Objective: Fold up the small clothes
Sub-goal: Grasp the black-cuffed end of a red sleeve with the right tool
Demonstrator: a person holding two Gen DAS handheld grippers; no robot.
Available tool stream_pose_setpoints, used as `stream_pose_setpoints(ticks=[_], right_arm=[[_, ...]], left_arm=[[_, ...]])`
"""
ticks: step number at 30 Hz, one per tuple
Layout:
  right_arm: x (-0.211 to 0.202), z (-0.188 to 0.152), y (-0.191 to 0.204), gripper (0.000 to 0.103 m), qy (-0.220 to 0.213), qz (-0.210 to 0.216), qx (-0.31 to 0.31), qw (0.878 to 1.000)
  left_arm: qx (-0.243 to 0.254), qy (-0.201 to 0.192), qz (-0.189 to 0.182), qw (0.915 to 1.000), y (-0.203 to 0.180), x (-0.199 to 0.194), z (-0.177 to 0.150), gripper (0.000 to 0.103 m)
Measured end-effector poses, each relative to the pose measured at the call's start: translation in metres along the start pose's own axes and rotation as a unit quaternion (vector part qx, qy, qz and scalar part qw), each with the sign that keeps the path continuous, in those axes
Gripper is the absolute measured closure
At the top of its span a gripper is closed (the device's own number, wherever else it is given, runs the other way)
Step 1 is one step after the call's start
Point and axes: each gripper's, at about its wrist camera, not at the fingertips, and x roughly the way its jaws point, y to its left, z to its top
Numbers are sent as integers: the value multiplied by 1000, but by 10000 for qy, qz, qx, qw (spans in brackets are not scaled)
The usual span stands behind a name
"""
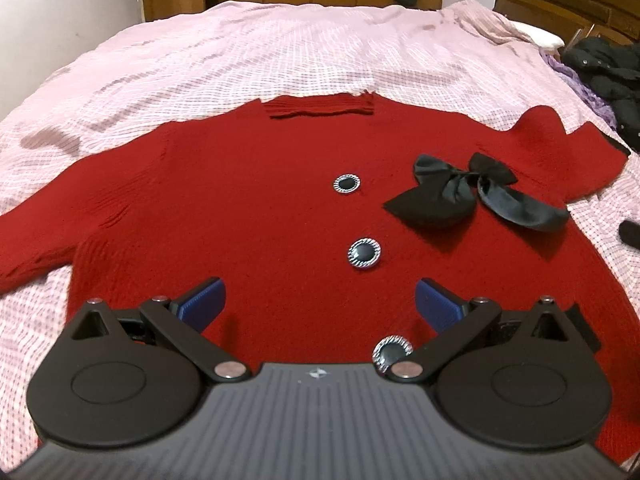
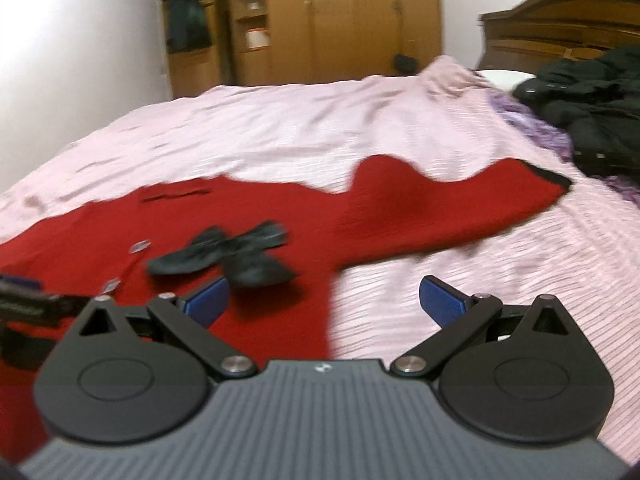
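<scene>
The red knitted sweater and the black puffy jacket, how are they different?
The red knitted sweater lies spread flat, front up, near both grippers; the black puffy jacket sits crumpled in a heap by the headboard. The sweater shows round silver-rimmed buttons and a black bow. Both rest on the pink checked bedspread.

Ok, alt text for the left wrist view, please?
A red sweater lies spread flat, front up, on a pink checked bedspread, with three round buttons down its middle and a black bow beside them. The open left tongs hover over its lower part, holding nothing.
</scene>
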Motion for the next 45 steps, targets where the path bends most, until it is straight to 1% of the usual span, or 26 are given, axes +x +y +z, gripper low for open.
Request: stream_pose_setpoints(ticks=[2, 6, 10, 14, 17, 20, 23, 27, 32, 36, 39, 41, 42, 43, 44, 45], right_arm=[[12, 5, -21, 0, 73, -182, 168, 9997], [39, 14, -66, 0, 249, -367, 650, 9969], [68, 22, -103, 0, 262, -573, 996, 9930], [96, 28, -132, 0, 256, -772, 1245, 9889], [125, 33, -152, 0, 420, -815, 1496, 9845], [148, 37, -164, 0, 450, -878, 1682, 9808], [164, 44, -172, 0, 371, -875, 1905, 9771], [180, 52, -178, 0, 243, -824, 2100, 9739], [196, 57, -187, 0, 115, -848, 2405, 9669], [201, 64, -189, 0, 137, -909, 2616, 9608], [198, 68, -192, 7, 65, -752, 2901, 9540], [197, 71, -195, 26, 49, -688, 2955, 9528], [197, 72, -196, 30, 70, -742, 2937, 9530], [198, 73, -197, 42, 94, -770, 2925, 9531], [197, 73, -200, 59, 148, -754, 2935, 9529], [196, 72, -202, 67, 175, -712, 2969, 9521]], left_arm=[[19, 53, 13, 10000, -5, 5, 2, 0], [25, 222, 46, 9997, -12, 19, 5, 0], [42, 387, 134, 9992, -18, 32, 4, 0], [76, 401, 202, 9990, -21, 39, 1, 0], [48, 398, 204, 9990, -21, 42, -3, 0], [102, 368, 229, 9990, -23, 44, -6, 0], [144, 354, 237, 9990, -24, 47, -7, 0], [159, 314, 239, 9991, -25, 49, -8, 0], [176, 171, 243, 9994, -26, 48, -13, 0], [200, 158, 268, 9993, -27, 48, -14, 0], [245, 110, 312, 9992, -29, 48, -15, 0], [247, 91, 326, 9991, -29, 48, -15, 0], [247, 86, 327, 9991, -29, 48, -15, 0], [246, 82, 325, 9991, -29, 48, -15, 0], [246, 81, 321, 9991, -29, 49, -15, 0], [249, 79, 316, 9992, -29, 49, -15, 0]])
